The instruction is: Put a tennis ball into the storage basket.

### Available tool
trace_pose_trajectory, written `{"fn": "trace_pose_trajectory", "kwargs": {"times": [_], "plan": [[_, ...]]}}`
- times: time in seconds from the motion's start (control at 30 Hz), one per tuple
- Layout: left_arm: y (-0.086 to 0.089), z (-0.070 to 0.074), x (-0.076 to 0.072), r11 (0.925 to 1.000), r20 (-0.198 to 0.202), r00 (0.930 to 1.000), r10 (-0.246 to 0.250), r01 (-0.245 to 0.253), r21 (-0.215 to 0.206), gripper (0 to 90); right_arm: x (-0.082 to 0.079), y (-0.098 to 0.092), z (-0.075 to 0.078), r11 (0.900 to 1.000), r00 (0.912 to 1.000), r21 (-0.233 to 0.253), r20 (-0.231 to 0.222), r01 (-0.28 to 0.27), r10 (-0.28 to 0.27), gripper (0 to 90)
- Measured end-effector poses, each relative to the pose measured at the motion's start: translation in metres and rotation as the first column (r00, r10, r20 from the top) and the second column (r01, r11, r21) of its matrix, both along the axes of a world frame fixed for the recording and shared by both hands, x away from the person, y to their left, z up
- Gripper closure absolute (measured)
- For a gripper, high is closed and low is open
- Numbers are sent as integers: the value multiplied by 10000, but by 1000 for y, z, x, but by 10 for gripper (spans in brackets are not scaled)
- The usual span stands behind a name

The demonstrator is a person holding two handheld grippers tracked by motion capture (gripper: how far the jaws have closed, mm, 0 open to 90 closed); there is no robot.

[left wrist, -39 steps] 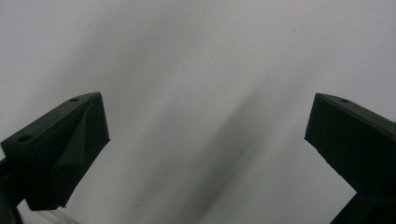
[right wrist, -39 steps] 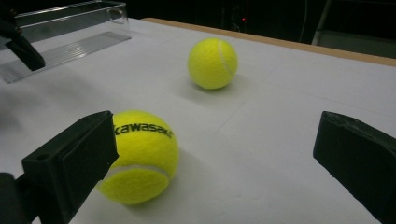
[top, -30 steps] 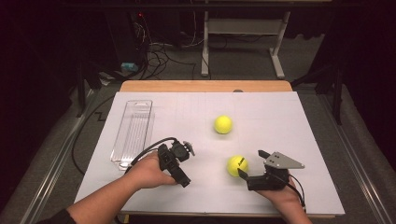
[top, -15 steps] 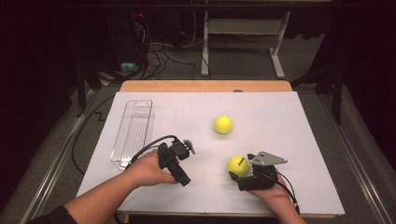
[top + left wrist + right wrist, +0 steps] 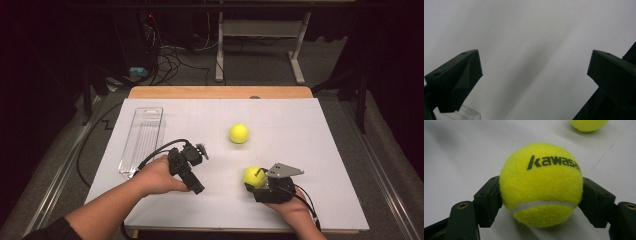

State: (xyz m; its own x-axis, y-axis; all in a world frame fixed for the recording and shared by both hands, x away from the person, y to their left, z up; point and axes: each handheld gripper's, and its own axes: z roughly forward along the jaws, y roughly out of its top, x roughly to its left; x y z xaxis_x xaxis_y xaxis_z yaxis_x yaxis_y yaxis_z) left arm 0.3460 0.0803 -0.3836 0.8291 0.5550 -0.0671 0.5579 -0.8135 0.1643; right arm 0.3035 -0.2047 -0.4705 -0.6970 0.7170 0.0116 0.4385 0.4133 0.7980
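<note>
A yellow tennis ball [image 5: 253, 177] printed "kawasa" sits between the jaws of my right gripper [image 5: 256, 181] near the front of the white sheet. In the right gripper view both jaws press on the sides of the ball [image 5: 541, 185], so the right gripper [image 5: 541, 195] is shut on it. A second yellow tennis ball [image 5: 239, 133] lies alone farther back, and its edge [image 5: 587, 124] shows at the top of the right gripper view. My left gripper [image 5: 187, 167] rests low at the middle left. In its own view the left gripper [image 5: 534, 67] is open wide over bare sheet.
A clear plastic tray [image 5: 142, 140] lies lengthwise at the left of the white sheet [image 5: 300, 130], and one corner of the tray [image 5: 470, 114] appears beside the left jaw. A wooden table edge [image 5: 220, 92] runs along the back. Cables and a stand are on the floor beyond.
My right gripper slid left up to the near ball and now has its jaws on it. The left hand and the far ball stayed put.
</note>
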Motion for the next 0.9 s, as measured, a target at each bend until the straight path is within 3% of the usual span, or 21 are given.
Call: {"fn": "trace_pose_trajectory", "kwargs": {"times": [0.27, 0.6, 0.9], "plan": [[0, 7, 2, 9999, 7, 10000, 80, -80, -96, 6, -2, 5, 4, 10000, 9987, -5, 517, 5, -5, 273], [1, 16, 7, 9997, -159, 9997, 159, -162, -187, 6, 2, 28, 14, 9987, 9909, 307, 1299, -403, 360, 276], [-8, 36, 11, 9993, -64, 9998, 210, -212, -300, 6, 8, 49, 15, 9954, 9840, 537, 1637, -796, 699, 276]]}}
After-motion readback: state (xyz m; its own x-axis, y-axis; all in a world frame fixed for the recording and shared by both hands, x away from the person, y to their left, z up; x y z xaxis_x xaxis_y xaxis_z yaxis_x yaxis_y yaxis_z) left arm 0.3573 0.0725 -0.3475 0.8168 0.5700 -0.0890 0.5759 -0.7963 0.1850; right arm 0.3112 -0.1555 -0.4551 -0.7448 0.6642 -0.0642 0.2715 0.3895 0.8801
